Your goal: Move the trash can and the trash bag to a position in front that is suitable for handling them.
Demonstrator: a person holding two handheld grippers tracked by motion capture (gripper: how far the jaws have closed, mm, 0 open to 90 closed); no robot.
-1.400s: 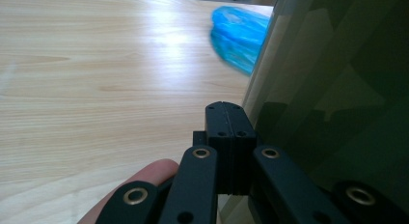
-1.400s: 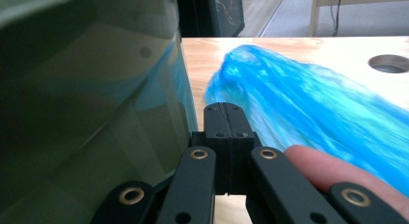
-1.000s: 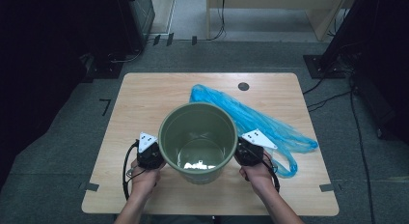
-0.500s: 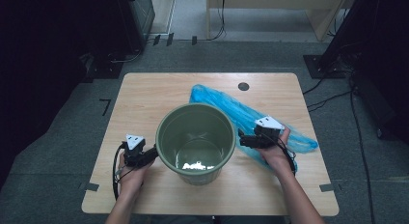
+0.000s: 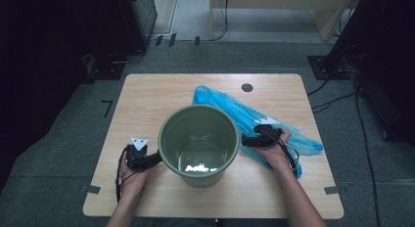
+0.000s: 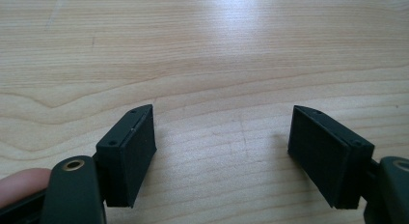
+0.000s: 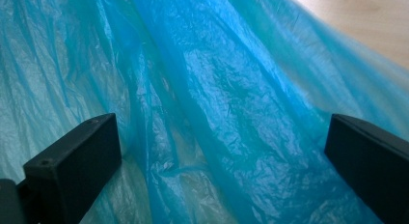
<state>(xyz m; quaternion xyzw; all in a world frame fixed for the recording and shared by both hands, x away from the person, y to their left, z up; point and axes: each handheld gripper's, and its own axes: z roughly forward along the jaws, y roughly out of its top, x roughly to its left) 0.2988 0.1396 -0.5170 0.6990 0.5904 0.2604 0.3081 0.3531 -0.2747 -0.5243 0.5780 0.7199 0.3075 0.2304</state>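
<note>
**Tabletop inventory: bucket, bag, two claws**

Olive-green plastic bucket (image 5: 198, 141): upright near the front middle of the wooden tabletop (image 5: 147, 90), mouth open to the high view, with small white scraps (image 5: 198, 167) lying on its bottom.

Blue plastic bag (image 5: 235, 109): crumpled and translucent, spread flat on the tabletop behind and to the right of the bucket, running from beside its far rim out toward the right edge.

Left claw (image 5: 155, 158): held low at the bucket's left side, tips close to its wall; whether they touch it cannot be told. Its jaws have just been opening and stand well apart. In the left gripper view the left claw (image 6: 222, 151) has bare wood between its pads, nothing gripped.

Right claw (image 5: 243, 140): held over the bag, just right of the bucket's rim, pointing toward the bucket. In the right gripper view the right claw (image 7: 219, 161) stands wide open with the bag's folds (image 7: 217, 89) beneath and between the jaws, the pads not pressing on the plastic.

Round dark hole (image 5: 247, 87): in the tabletop near its far edge.
</note>
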